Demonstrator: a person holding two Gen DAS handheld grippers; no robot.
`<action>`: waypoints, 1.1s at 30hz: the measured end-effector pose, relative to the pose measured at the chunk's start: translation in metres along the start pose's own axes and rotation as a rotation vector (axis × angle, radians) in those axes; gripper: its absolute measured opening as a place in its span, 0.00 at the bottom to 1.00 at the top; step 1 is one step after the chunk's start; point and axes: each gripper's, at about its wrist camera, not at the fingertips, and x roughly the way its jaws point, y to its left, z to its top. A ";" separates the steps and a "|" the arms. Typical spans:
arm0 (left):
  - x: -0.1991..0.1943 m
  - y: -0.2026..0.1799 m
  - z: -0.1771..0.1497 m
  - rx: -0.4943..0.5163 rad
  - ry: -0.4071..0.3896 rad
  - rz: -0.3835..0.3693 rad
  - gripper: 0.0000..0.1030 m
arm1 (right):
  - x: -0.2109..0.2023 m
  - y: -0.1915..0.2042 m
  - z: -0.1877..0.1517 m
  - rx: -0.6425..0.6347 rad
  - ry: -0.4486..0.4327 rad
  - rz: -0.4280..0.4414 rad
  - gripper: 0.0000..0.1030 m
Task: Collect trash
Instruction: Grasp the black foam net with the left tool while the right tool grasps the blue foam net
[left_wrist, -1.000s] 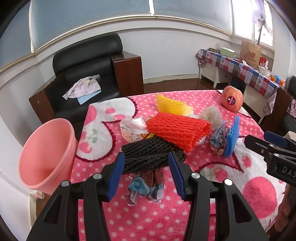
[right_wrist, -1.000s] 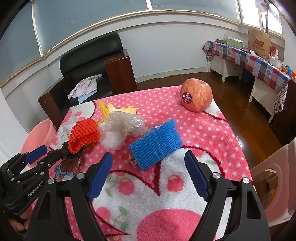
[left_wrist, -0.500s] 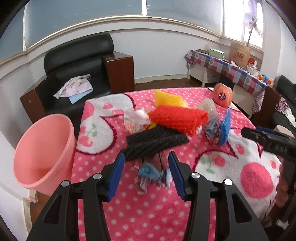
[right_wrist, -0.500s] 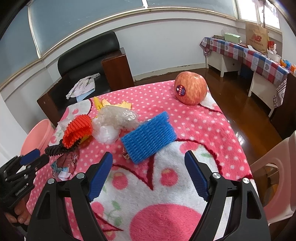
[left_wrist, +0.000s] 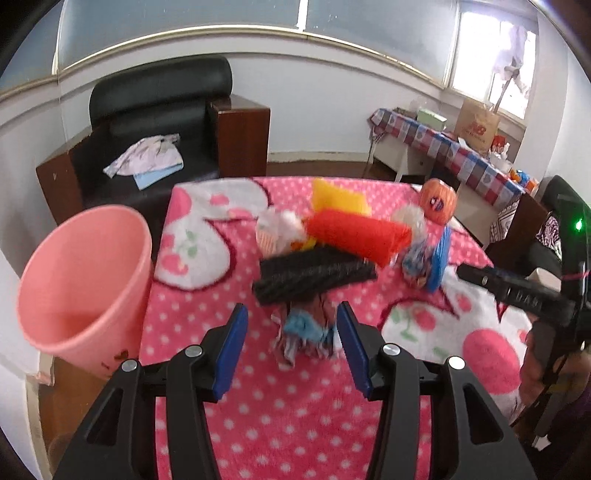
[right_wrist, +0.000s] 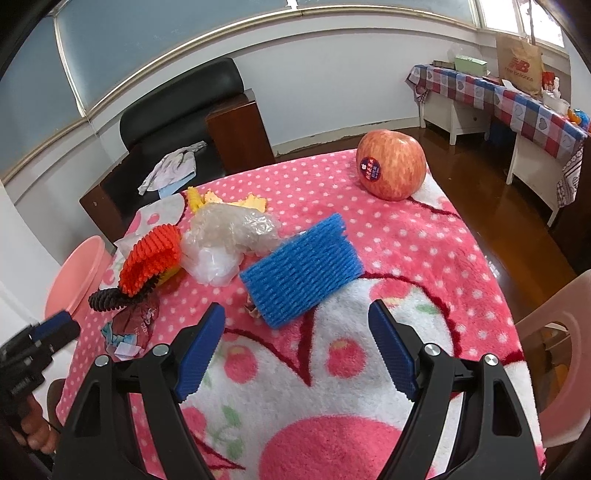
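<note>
Left gripper (left_wrist: 291, 332) with its blue pads spread and nothing pinched; it hovers just short of a crumpled snack wrapper (left_wrist: 306, 330), which lies on the near left part of the pink polka-dot blanket (left_wrist: 266, 413), partly tucked under a black foam fruit net (left_wrist: 314, 275). Right gripper (right_wrist: 297, 345) likewise spread and empty, facing a blue foam fruit net (right_wrist: 301, 271) at mid-table.

The remaining trash forms 1 loose cluster: an orange foam net (left_wrist: 360, 236) resting on the black one, a yellow foam net (left_wrist: 338, 197) at the far side, and a wad of clear plastic film (right_wrist: 229, 240) to the right of the orange net. An apple (right_wrist: 389, 164) stands apart at the far right. The pink bin (left_wrist: 83, 288) sits off the left table edge.

Handling, as judged: the wrapper is very light, thin and slick, and should crush without resistance; a pinch across its bunched middle should hold better than one on a loose flap. The foam nets are soft and springy; each is best squeezed across its short width. The black net overlapping the wrapper may drag along.
</note>
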 end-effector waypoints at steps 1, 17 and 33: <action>0.000 0.000 0.005 -0.002 -0.004 -0.006 0.48 | 0.001 0.000 0.000 0.001 0.002 0.002 0.78; 0.049 -0.035 0.018 0.321 0.050 -0.034 0.48 | 0.011 -0.005 0.014 0.023 0.016 0.030 0.78; 0.016 -0.049 0.012 0.151 0.061 -0.209 0.08 | 0.046 -0.027 0.019 0.105 0.102 0.031 0.30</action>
